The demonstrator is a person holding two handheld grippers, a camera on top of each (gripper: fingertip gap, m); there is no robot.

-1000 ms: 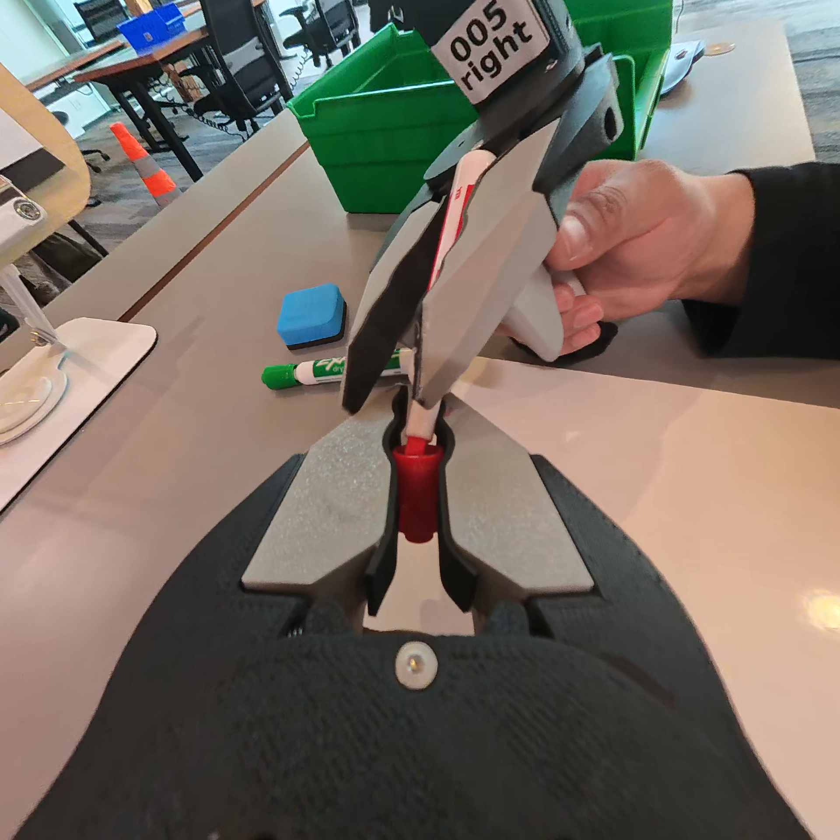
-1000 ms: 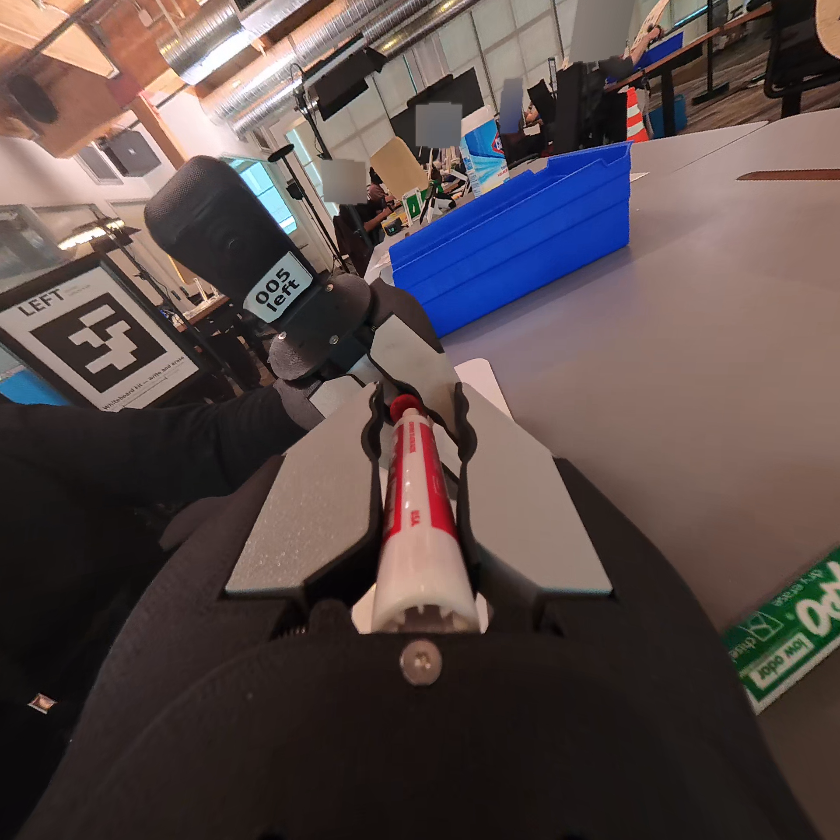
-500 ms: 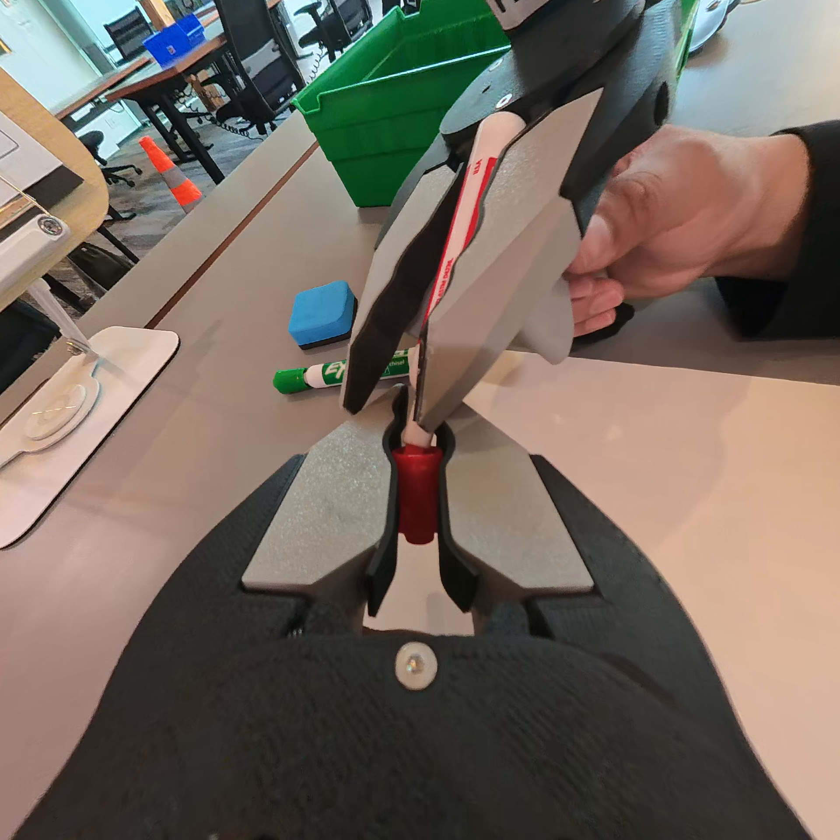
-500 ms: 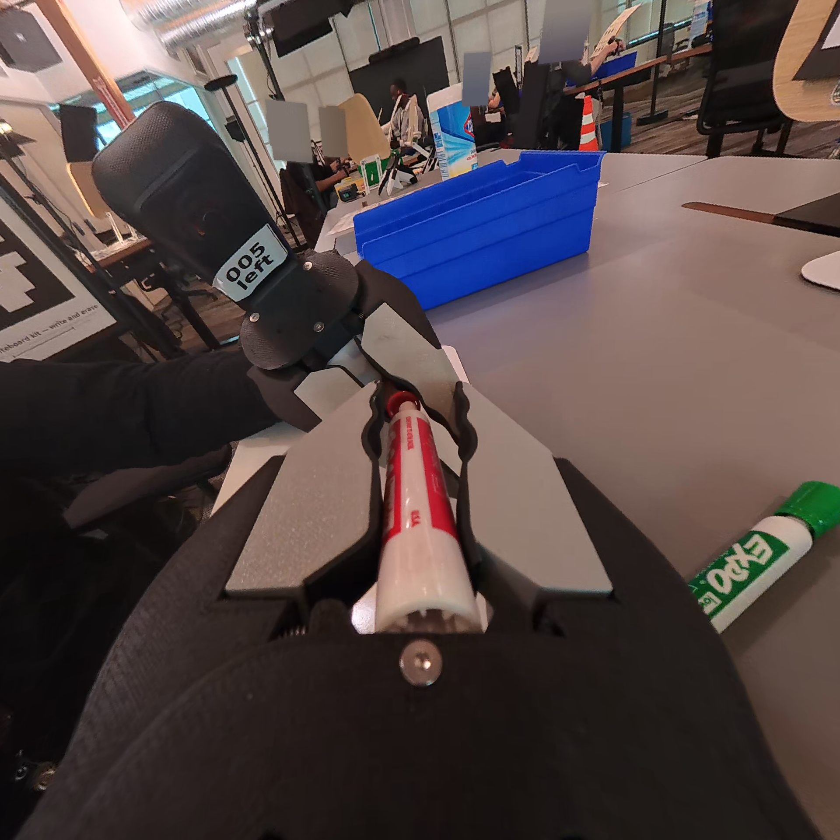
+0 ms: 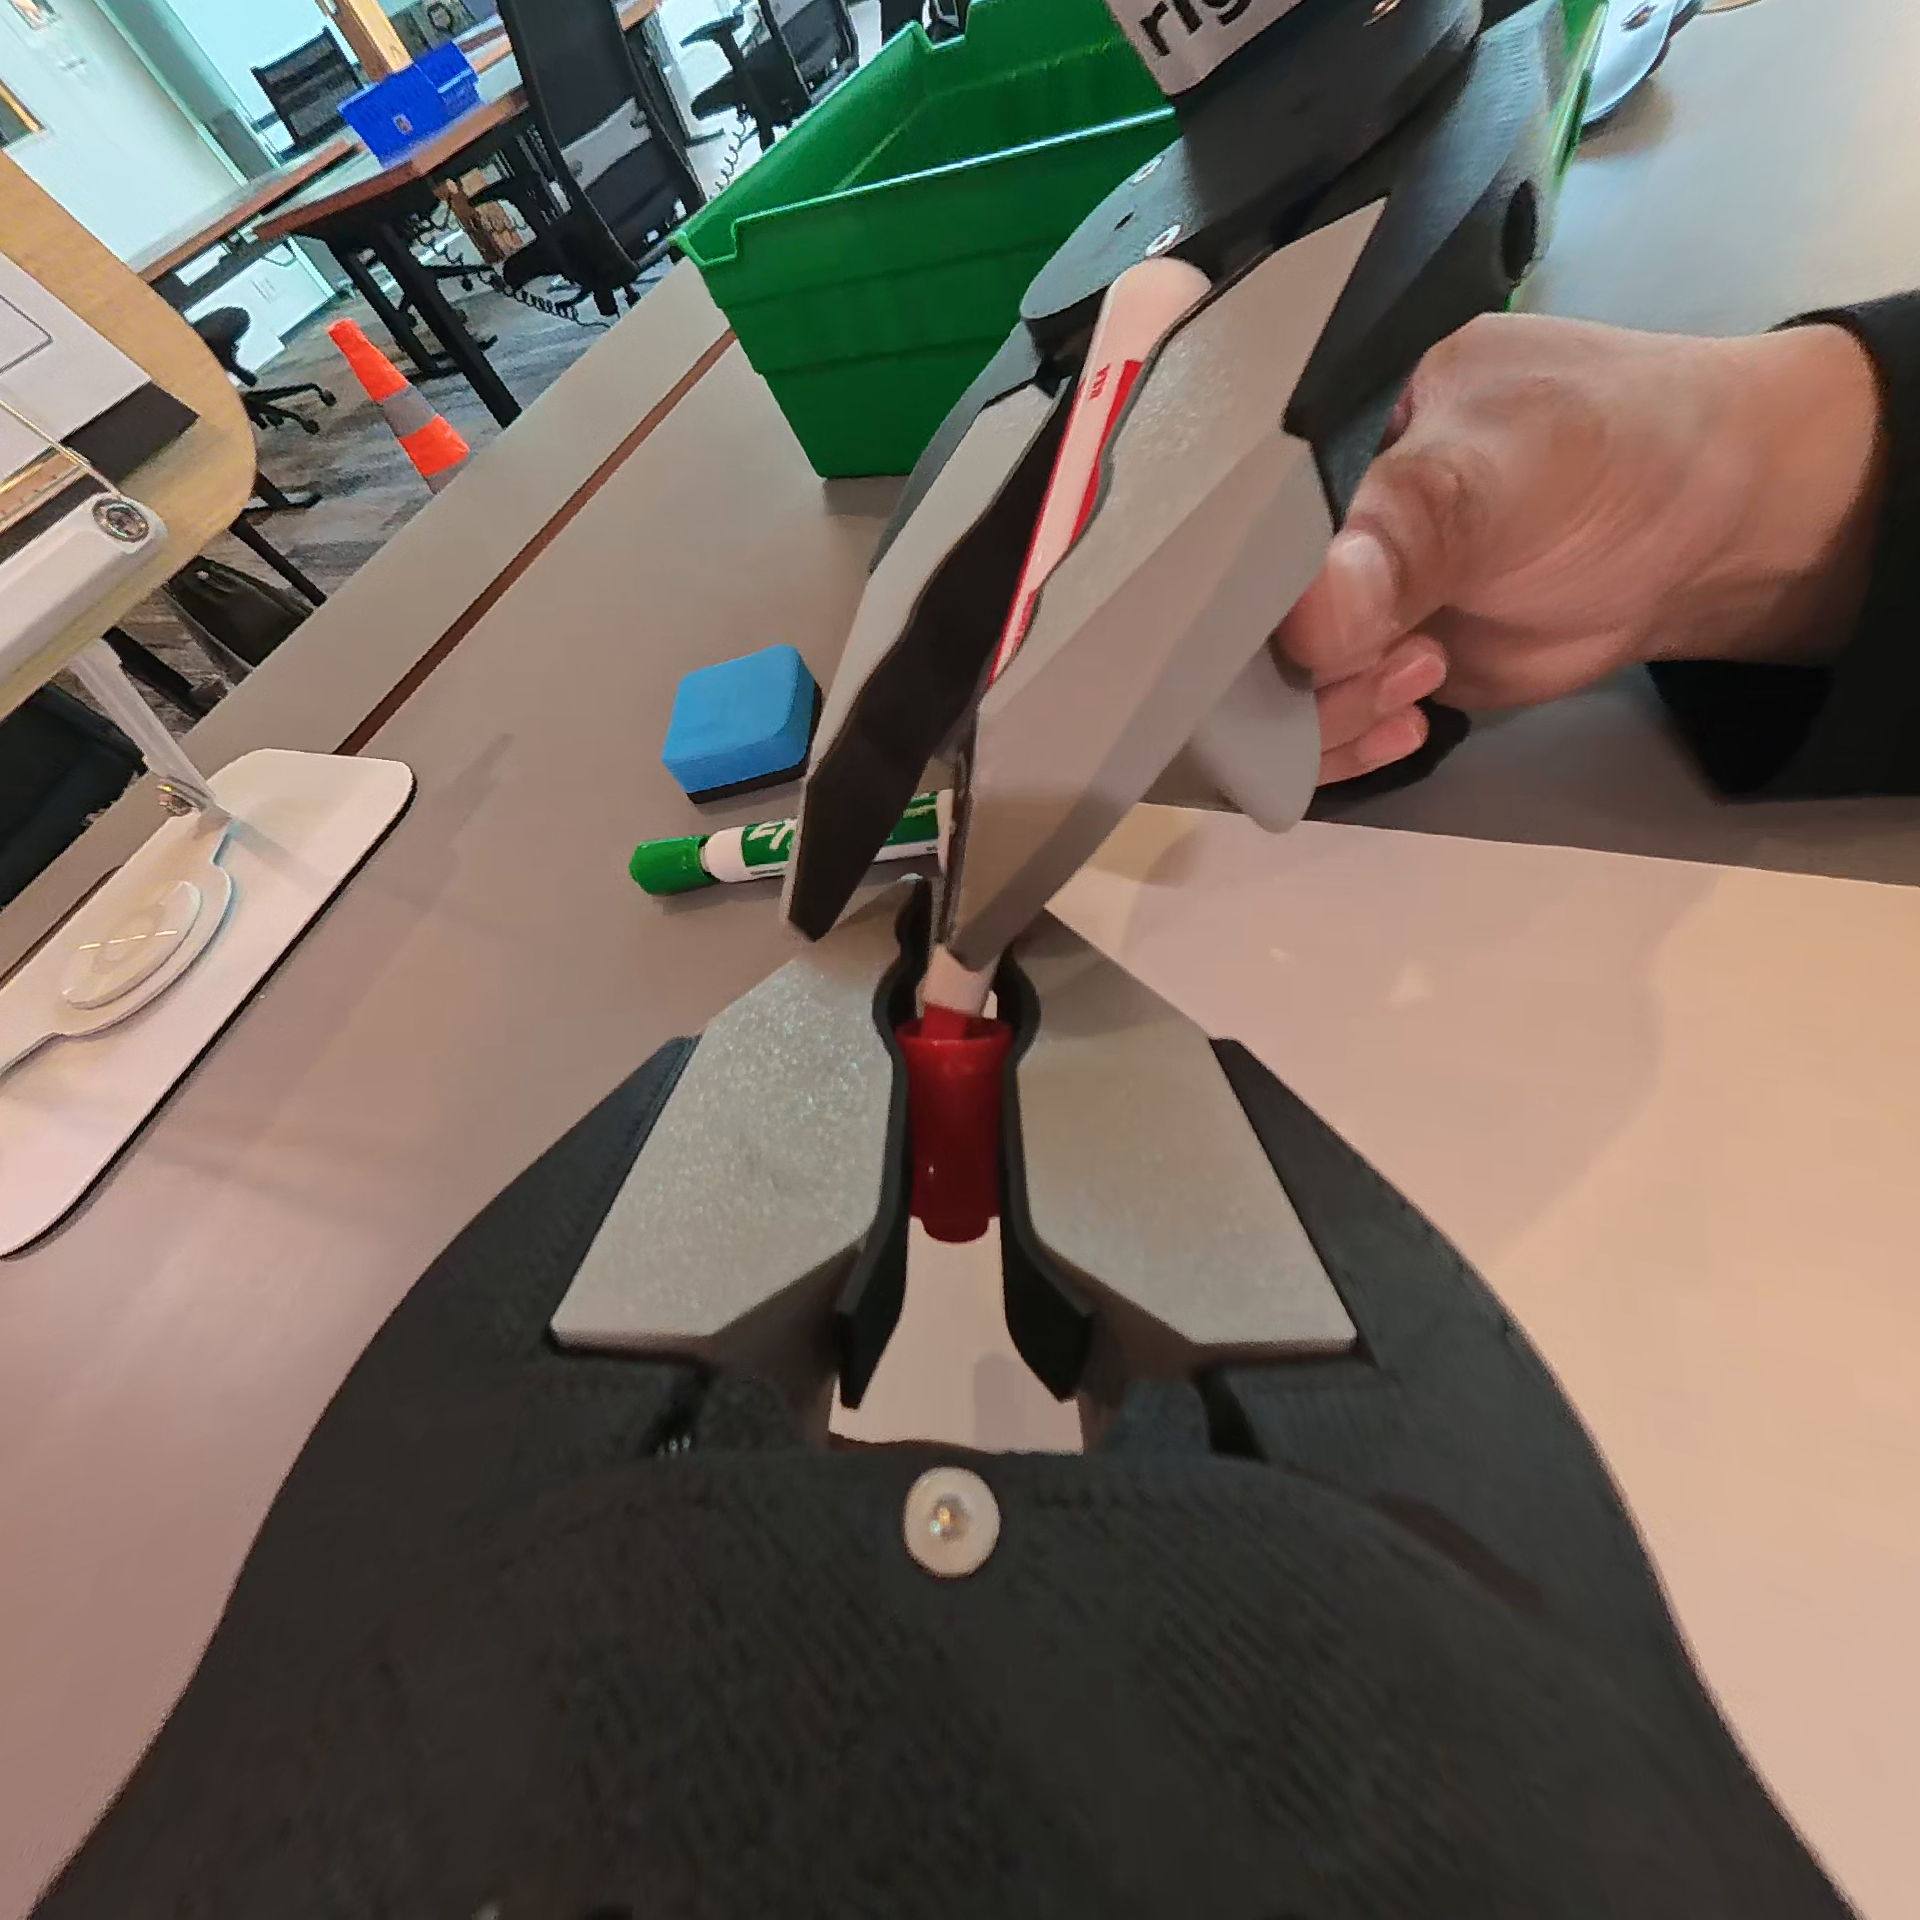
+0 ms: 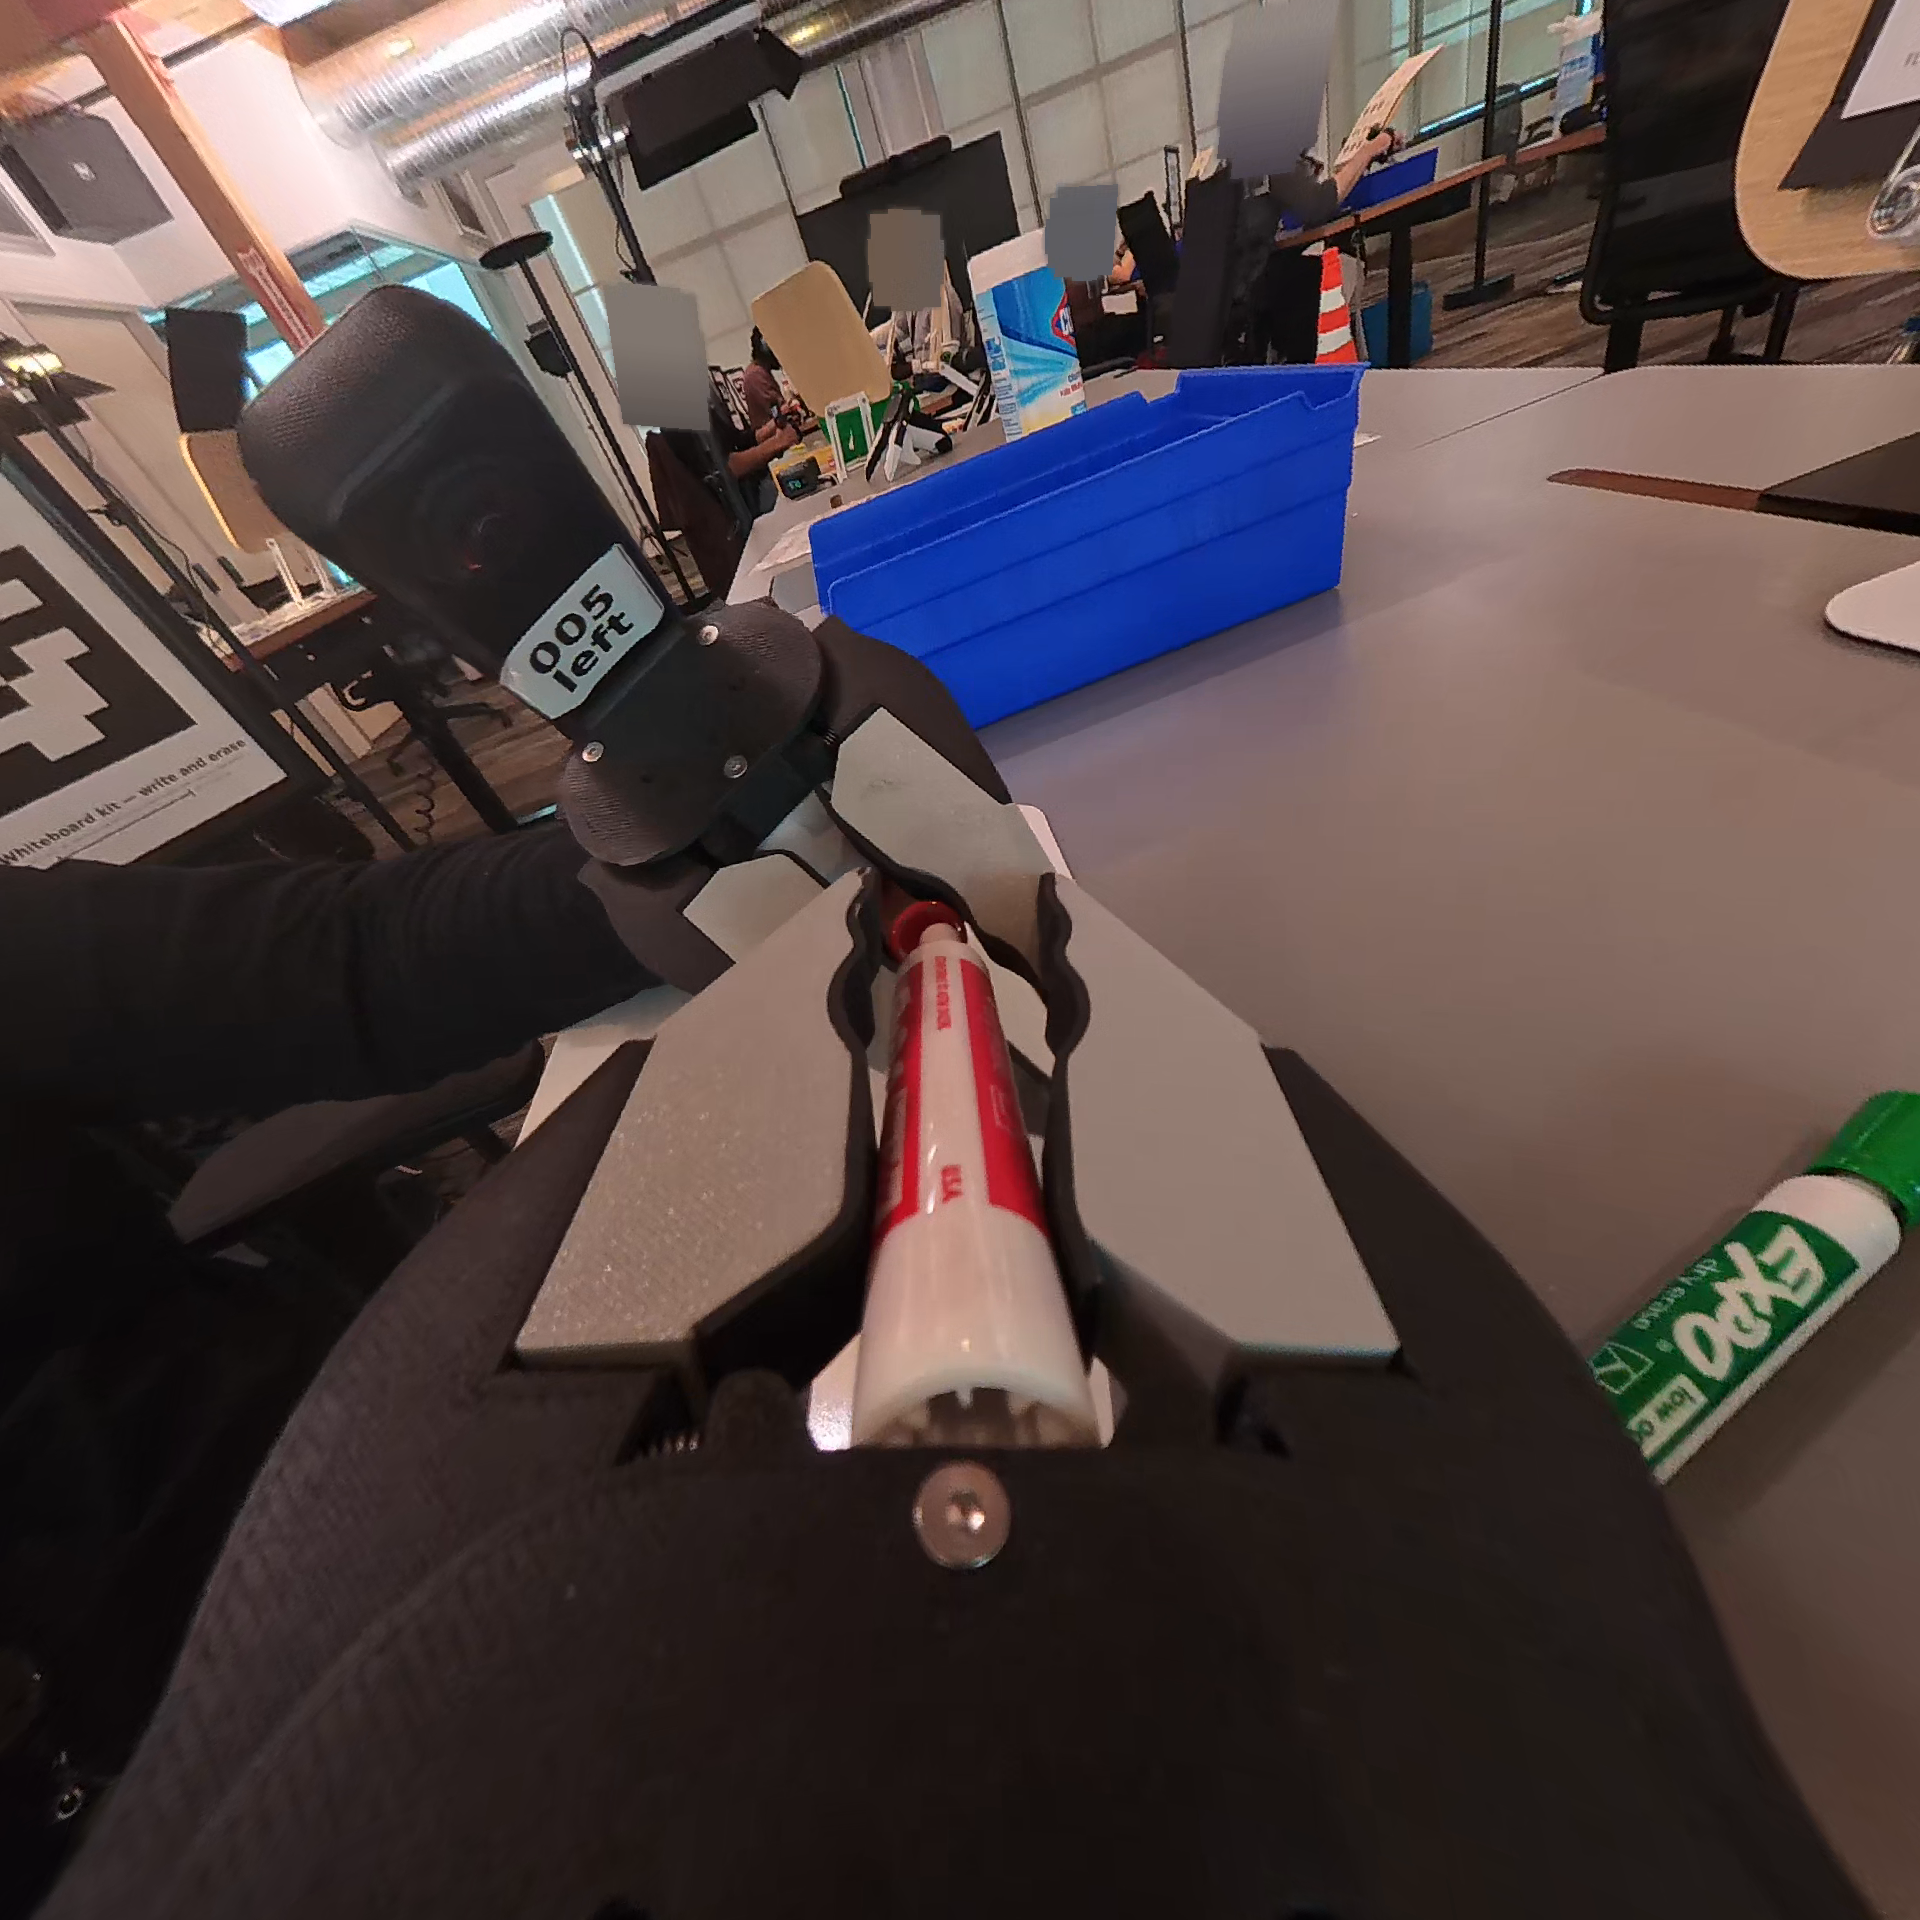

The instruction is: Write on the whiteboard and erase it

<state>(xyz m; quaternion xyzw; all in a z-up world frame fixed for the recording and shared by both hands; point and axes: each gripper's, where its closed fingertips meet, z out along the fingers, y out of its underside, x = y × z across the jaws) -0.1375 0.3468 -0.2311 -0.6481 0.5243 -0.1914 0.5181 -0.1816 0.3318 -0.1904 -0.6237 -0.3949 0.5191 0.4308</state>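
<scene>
Left gripper (image 5: pixel 954 1023) at frame centre pinching red cap (image 5: pixel 952 1122) of red marker (image 6: pixel 961 1174). Right gripper (image 6: pixel 961 935) clamped along marker's white, red-labelled barrel, above whiteboard (image 5: pixel 1507 1091). Green marker (image 5: pixel 748 847) with printed label and blue eraser (image 5: pixel 740 720) at centre left; tagged stickers on both grippers.

- Your left wrist view looks along its fingers, close over the glossy white whiteboard (image 5: pixel 1455 1091), toward the green plastic bin (image 5: pixel 883 208).
- Your right wrist view faces the blue plastic bin (image 6: pixel 1091 540).
- Both share the green-capped marker (image 5: pixel 748 847) (image 6: pixel 1756 1288).
</scene>
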